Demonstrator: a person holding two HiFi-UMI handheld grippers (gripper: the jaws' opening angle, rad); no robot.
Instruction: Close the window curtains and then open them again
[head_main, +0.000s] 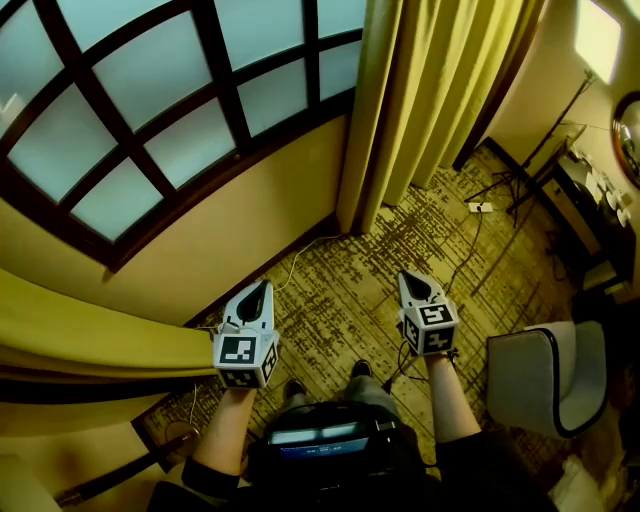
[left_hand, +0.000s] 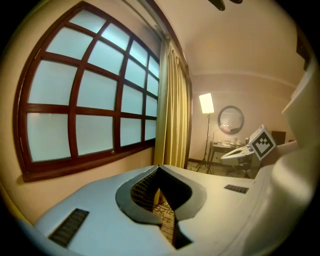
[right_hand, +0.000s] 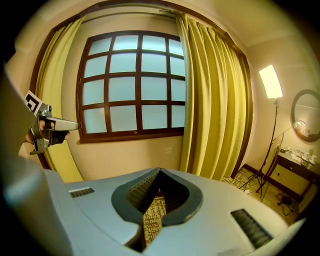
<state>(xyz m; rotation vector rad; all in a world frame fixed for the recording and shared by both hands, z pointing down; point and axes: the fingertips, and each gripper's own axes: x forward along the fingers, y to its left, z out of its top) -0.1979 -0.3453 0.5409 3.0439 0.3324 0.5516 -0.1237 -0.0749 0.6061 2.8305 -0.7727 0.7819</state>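
Note:
The window (head_main: 150, 110) with its dark wooden grid is uncovered. One yellow curtain (head_main: 430, 100) hangs gathered at its right side, the other yellow curtain (head_main: 90, 330) is bunched at the left. My left gripper (head_main: 262, 287) and right gripper (head_main: 412, 275) are held side by side over the carpet, short of the wall and touching neither curtain. In the left gripper view the left gripper (left_hand: 158, 167) is shut and empty, facing the window (left_hand: 90, 100) and the right curtain (left_hand: 172, 115). In the right gripper view the right gripper (right_hand: 160, 172) is shut too, with nothing in it.
A pale chair (head_main: 555, 375) stands at my right. A tripod stand (head_main: 520, 180) and a power strip (head_main: 480, 207) sit by the right curtain. A lit floor lamp (right_hand: 270, 82), a round mirror (right_hand: 305, 115) and a desk (right_hand: 295, 170) line the right wall.

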